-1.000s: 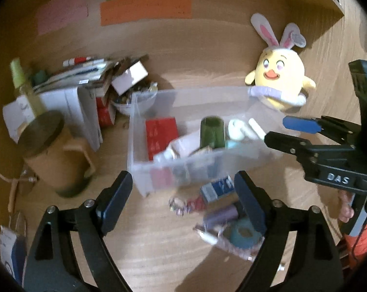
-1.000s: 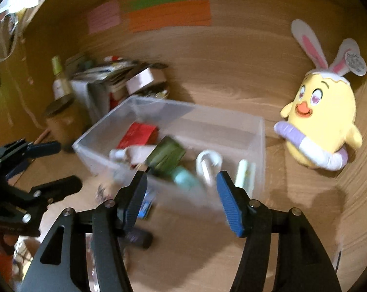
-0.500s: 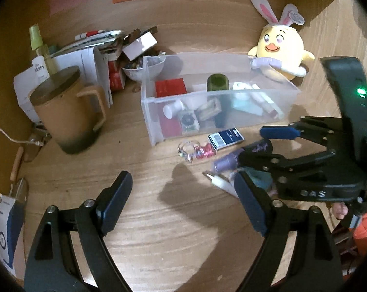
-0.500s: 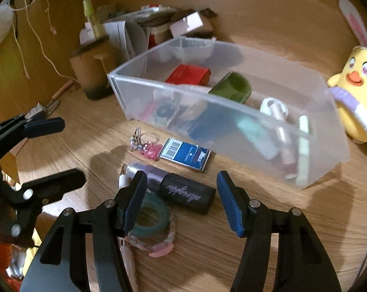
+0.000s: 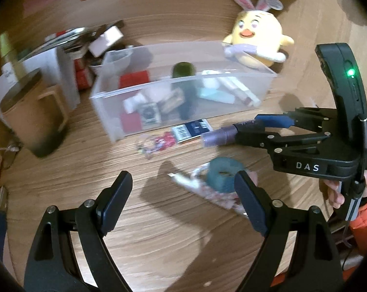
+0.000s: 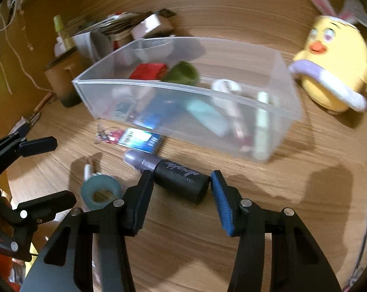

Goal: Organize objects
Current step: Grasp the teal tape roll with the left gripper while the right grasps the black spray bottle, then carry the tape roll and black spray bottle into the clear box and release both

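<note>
The black-and-purple tube [image 6: 170, 174] lies on the wooden desk [image 6: 292, 206], straddled by my right claw [image 6: 182, 186], fingers apart around its black end. The clear bin [image 6: 275, 121] stands just behind, blue card [image 6: 141, 140] and teal tape roll [image 6: 100, 192] beside it. My left claw [image 5: 183, 203] hangs wide, empty.

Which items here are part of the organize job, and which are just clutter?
In play:
- clear bin
- black and purple tube, between the right gripper fingers
- teal tape roll
- blue card
- pink keychain
- left gripper, open, empty

Just lying about:
- chick plush
- brown mug
- paper and box pile
</note>
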